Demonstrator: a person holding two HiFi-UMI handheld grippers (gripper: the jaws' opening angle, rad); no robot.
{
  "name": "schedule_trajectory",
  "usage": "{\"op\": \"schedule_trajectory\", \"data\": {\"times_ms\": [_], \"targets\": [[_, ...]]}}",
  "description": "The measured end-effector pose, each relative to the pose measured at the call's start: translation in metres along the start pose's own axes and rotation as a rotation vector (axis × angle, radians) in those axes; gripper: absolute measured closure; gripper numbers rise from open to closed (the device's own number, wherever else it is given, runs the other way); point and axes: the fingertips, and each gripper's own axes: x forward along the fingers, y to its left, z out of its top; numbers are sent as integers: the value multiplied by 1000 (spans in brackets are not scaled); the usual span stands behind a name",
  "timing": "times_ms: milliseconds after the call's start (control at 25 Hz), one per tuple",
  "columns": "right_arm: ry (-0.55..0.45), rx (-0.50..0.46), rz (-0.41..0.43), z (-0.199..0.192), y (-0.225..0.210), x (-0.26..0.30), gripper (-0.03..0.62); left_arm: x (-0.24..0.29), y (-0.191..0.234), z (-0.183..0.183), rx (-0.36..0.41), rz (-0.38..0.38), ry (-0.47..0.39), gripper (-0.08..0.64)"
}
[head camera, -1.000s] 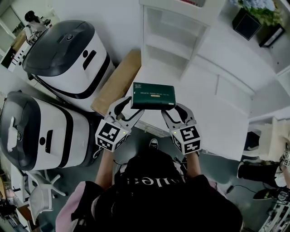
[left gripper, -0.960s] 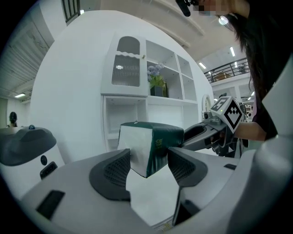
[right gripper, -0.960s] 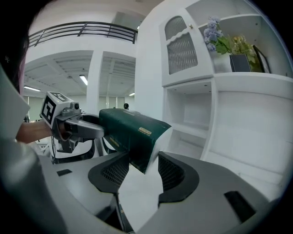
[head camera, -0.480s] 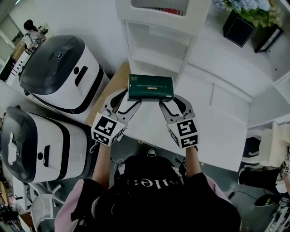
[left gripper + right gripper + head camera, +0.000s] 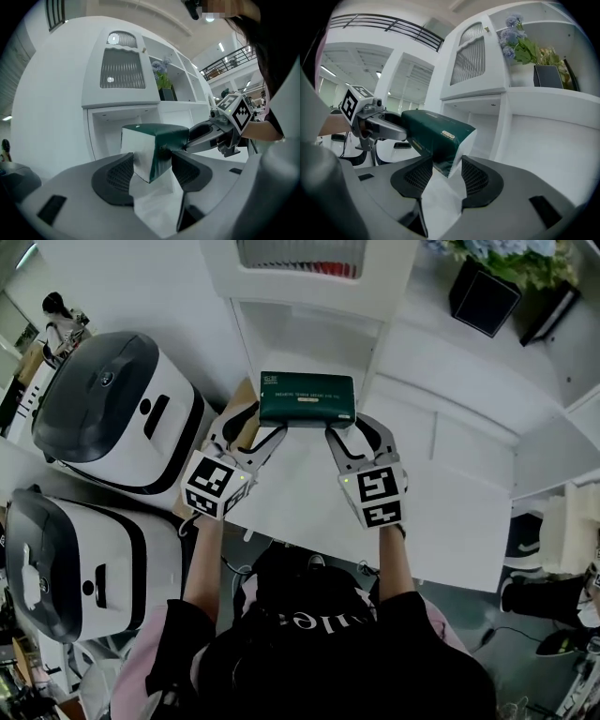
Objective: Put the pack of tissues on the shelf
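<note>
Carrying the pack of tissues (image 5: pixel 307 399) up and forward: a second ago over the near part of the white table (image 5: pixel 441 512), half a second ago partway across, now right at the mouth of the open shelf (image 5: pixel 309 351) compartment. Hanging level in the air, long side across the opening, green top and label facing up. Not yet resting on the shelf board, going by the head view.

Pinched at its left end by the left claw (image 5: pixel 262 430) and at its right end by the right claw (image 5: pixel 342 432), each pair of jaws pressed onto a lower corner of the pack, white end face plain between the pads in both gripper views. Same two-corner hold as in the earlier frames, with no sign of slipping or tilting.

Also different from before: arms stretched further out, and the shelf and the ribbed cabinet door above it drawn closer. Brown box beside the two big white and dark machines (image 5: pixel 112 418) now mostly covered by the left claw.

Probably close to done with the carry. Left to do, most likely: pushing the pack inside, lowering it onto the board, then spreading both claws and backing out. Worth minding the compartment's side walls, hardly wider than the pack plus claws.
</note>
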Motion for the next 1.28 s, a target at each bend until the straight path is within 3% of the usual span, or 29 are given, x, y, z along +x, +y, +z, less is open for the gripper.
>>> {"op": "schedule_trajectory", "data": {"times_ms": [600, 960, 1160, 1280], "targets": [[132, 48, -176, -21, -13, 50, 373, 50, 41, -41, -14, -155, 51, 295], [214, 105, -317, -46, -42, 83, 373, 103, 55, -72, -38, -148, 66, 313], [169, 135, -366, -47, -55, 90, 379, 116, 61, -75, -95, -145, 39, 314], [74, 248, -369, -49, -62, 91, 380, 125, 64, -73, -133, -138, 25, 314]]}}
